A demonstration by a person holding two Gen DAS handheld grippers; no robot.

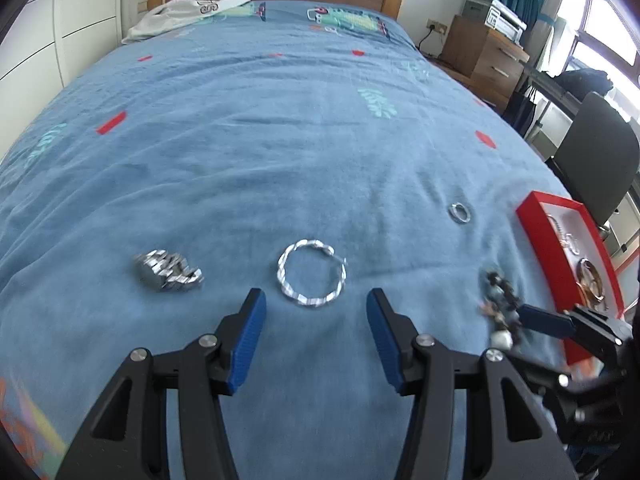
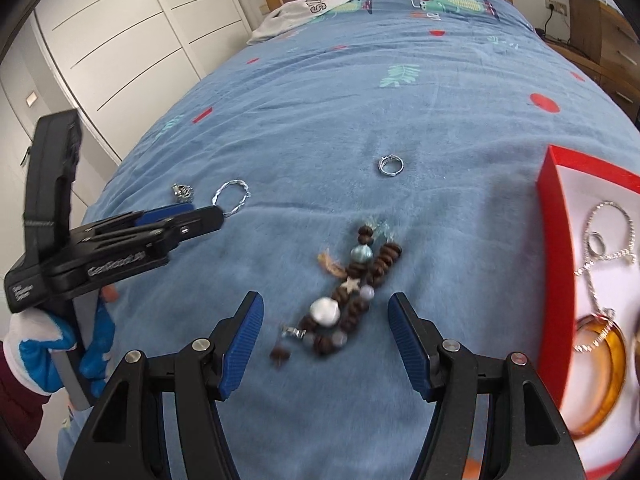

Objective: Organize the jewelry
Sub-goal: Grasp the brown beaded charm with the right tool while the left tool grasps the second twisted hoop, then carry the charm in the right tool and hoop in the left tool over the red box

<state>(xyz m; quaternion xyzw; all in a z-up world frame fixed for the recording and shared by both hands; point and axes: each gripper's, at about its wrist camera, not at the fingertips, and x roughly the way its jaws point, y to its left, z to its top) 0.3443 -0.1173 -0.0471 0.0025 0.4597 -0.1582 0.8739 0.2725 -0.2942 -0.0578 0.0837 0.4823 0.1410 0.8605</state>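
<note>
Red box [image 2: 554, 264] holding silver chain [image 2: 612, 236], amber bangle [image 2: 604, 380], small ring [image 2: 597, 242]

A big bed with a blue blanket [image 1: 280, 152] holds everything. A twisted silver bracelet [image 1: 312, 277] lies near its front edge. Left of it sits a chunky silver chain [image 1: 168, 276]. Right of it lie a small ring [image 1: 459, 213], a brown bead bracelet [image 2: 352, 292] and a red box [image 2: 554, 264]. White clothes [image 1: 180, 16] lie far behind it.

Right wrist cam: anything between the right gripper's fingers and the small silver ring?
Yes. In the right wrist view, the beaded bracelet lies on the blanket between the right gripper and the silver ring.
</note>
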